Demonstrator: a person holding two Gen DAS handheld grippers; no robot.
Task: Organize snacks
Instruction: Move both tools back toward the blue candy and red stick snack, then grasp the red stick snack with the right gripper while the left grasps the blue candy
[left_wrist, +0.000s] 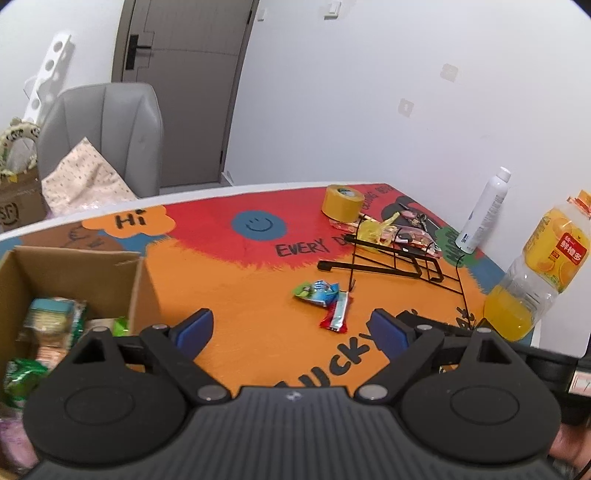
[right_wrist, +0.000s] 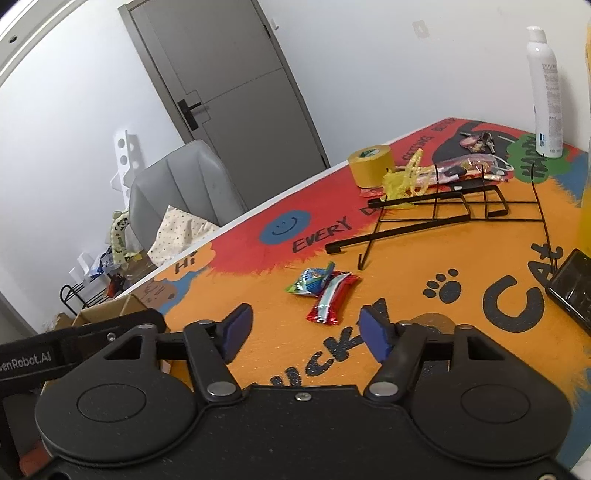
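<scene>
Box (left_wrist: 74, 273) part-filled | two snacks (right_wrist: 323, 291) left on table (right_wrist: 406, 266) | my left gripper (left_wrist: 291, 332), right gripper (right_wrist: 306, 328): fingers apart, empty

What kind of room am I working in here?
Likely a room at home: a table under a bright cartoon-print cover, a grey padded chair beside it, and a grey interior door in a white wall.

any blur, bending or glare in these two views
Left wrist view: the box and its snacks are soft; the table edge bows; corners are dark. Right wrist view: sharper, the door leans and the two wrappers shine slightly.
</scene>
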